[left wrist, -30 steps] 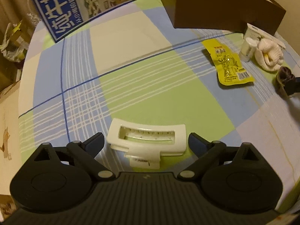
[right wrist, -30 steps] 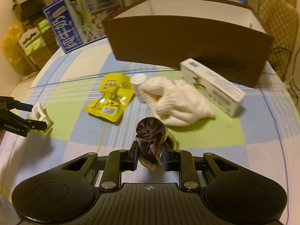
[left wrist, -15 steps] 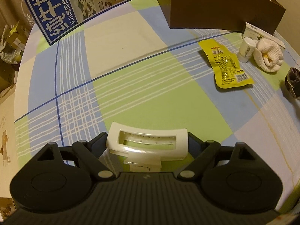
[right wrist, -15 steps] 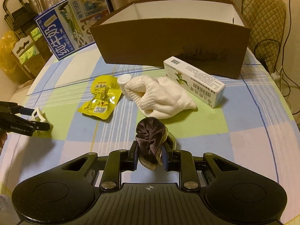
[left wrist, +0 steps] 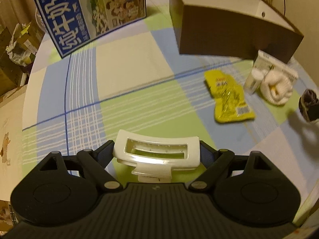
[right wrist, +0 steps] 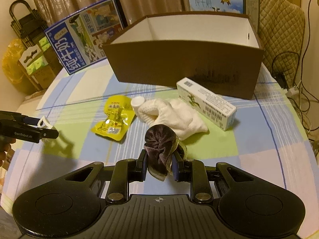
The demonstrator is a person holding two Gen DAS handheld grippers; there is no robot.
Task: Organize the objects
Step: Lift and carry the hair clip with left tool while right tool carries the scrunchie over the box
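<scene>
My left gripper (left wrist: 156,152) is shut on a white hair claw clip (left wrist: 157,153), lifted above the checked tablecloth. From the right wrist view the left gripper (right wrist: 42,126) shows at the far left with the clip (right wrist: 44,123) in it. My right gripper (right wrist: 159,162) is shut on a dark brown velvet scrunchie (right wrist: 159,145), which also appears as a dark scrunchie (left wrist: 309,103) at the right edge of the left view. A brown open box (right wrist: 183,63) with a white inside stands at the back; nothing shows inside it.
On the cloth lie a yellow snack packet (right wrist: 114,122), a small white bottle (right wrist: 137,104), a white knitted cloth (right wrist: 175,117) and a long white carton (right wrist: 207,102). A blue milk carton case (right wrist: 83,41) leans at the back left. The table edge (left wrist: 30,91) curves at the left.
My left gripper closed on the white clip and lifted it off the table toward the box. My right gripper rose with the scrunchie, still shut on it.
</scene>
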